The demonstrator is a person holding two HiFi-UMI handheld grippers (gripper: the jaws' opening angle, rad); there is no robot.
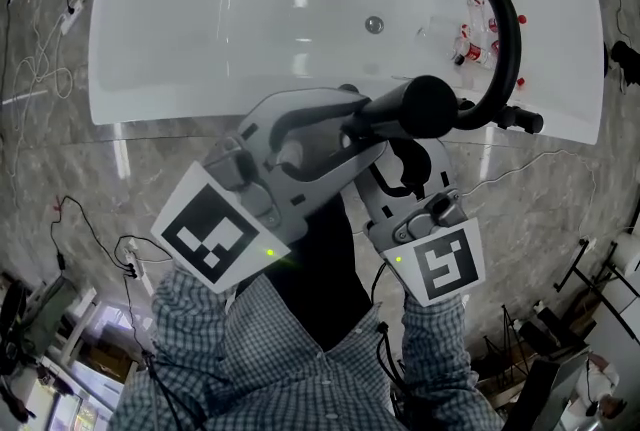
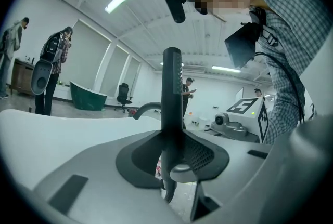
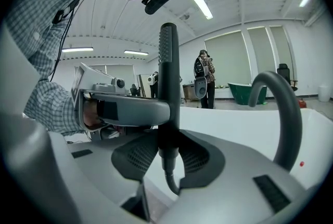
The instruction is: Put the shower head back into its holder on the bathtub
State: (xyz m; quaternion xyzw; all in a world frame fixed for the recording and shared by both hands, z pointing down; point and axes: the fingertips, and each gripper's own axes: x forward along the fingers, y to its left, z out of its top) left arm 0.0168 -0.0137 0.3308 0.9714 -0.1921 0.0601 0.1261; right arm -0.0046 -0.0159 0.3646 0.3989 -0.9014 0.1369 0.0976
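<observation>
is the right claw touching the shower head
Touching. Right gripper view: the right claw has both pads pressed against the shower head handle.

Matte: black stick-shaped shower head (image 1: 428, 106). Top of frame: glossy white bathtub (image 1: 200, 19); upper right, curved black spout (image 1: 514, 29). Both grey plastic w/ b&w square-marker cubes: left gripper (image 2: 171, 166), right gripper (image 3: 169, 155). Bottom: grey-white checked shirt sleeve (image 1: 190, 339). Around: grey marbled floor (image 1: 60, 149).

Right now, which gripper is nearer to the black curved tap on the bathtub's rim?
Right. The right gripper, shut on the shower head, sits just short of the tap; the left gripper clamps the same shower head from farther left, away from the tap.
</observation>
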